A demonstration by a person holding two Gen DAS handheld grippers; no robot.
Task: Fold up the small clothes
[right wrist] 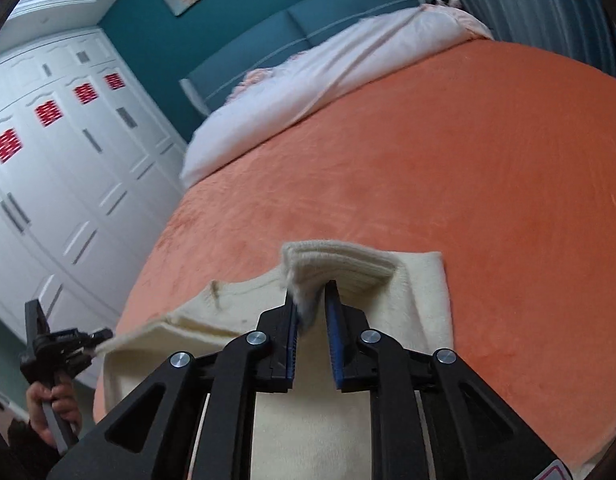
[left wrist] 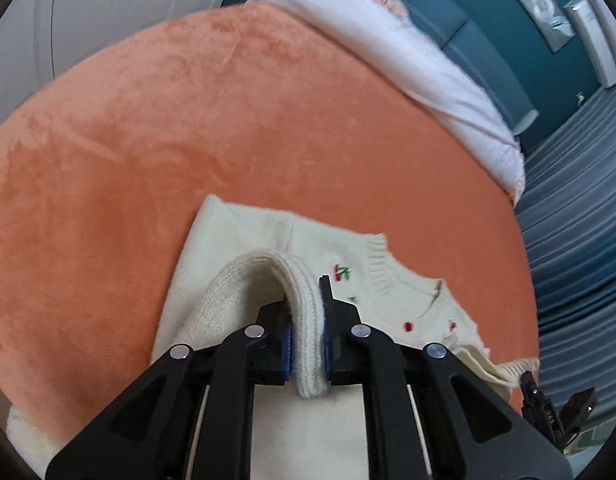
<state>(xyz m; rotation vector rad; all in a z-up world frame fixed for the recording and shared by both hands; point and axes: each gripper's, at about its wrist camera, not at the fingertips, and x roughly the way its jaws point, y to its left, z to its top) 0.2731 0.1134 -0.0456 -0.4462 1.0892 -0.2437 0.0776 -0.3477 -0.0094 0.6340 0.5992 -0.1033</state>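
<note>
Jaws: our left gripper (left wrist: pixel 308 336) clamped the sweater (left wrist: pixel 244 240) cuff at six o'clock; right gripper (right wrist: pixel 311 320) stood parted, cuff loosely between. Sleeves were in; we judged body folds remained.

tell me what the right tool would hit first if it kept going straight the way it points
Probably the ribbed cuff of the cream knitted sweater just past the right tool, then the orange plush blanket; depth is unclear.

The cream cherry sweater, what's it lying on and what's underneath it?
The cream sweater lies on the orange blanket covering the bed. Whatever is below that blanket is hidden.
</note>
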